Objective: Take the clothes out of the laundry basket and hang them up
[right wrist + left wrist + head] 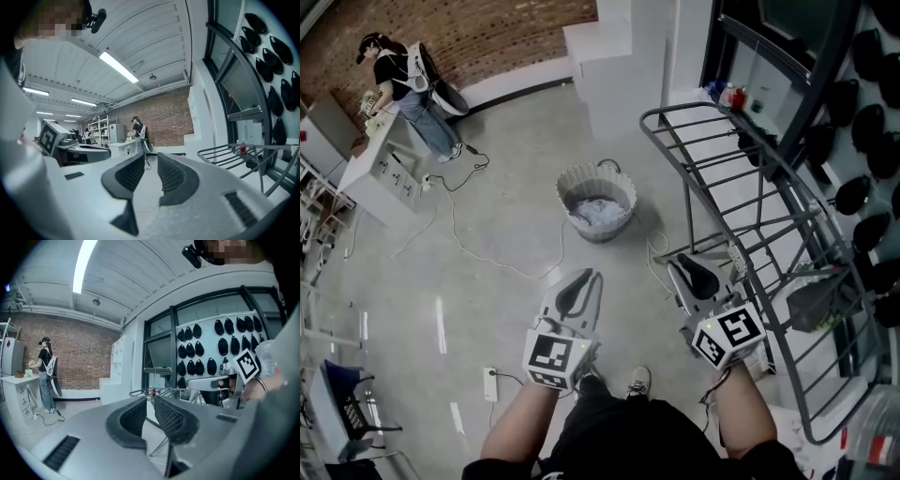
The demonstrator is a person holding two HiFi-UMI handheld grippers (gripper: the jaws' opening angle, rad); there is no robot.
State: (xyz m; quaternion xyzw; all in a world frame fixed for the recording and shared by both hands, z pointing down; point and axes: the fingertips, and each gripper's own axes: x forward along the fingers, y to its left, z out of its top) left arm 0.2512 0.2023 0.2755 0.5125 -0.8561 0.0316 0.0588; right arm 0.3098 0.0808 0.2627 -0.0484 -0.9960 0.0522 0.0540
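Observation:
A round grey laundry basket (596,202) stands on the concrete floor ahead of me, with pale clothes (598,212) bunched inside. A dark metal drying rack (741,216) stretches along the right; its bars also show in the left gripper view (145,392) and the right gripper view (229,154). My left gripper (584,277) hovers well short of the basket, held about level. Its jaws (149,399) are shut on nothing. My right gripper (689,270) floats beside the rack's near end with its jaws (150,157) a little apart and empty. Neither gripper touches the basket or the clothes.
A person (403,89) stands at a white desk (366,173) at the far left, with cables trailing over the floor to a power strip (490,382). White steps (600,37) rise behind the basket. Black items (862,122) hang on the right wall. A blue crate (342,412) sits at lower left.

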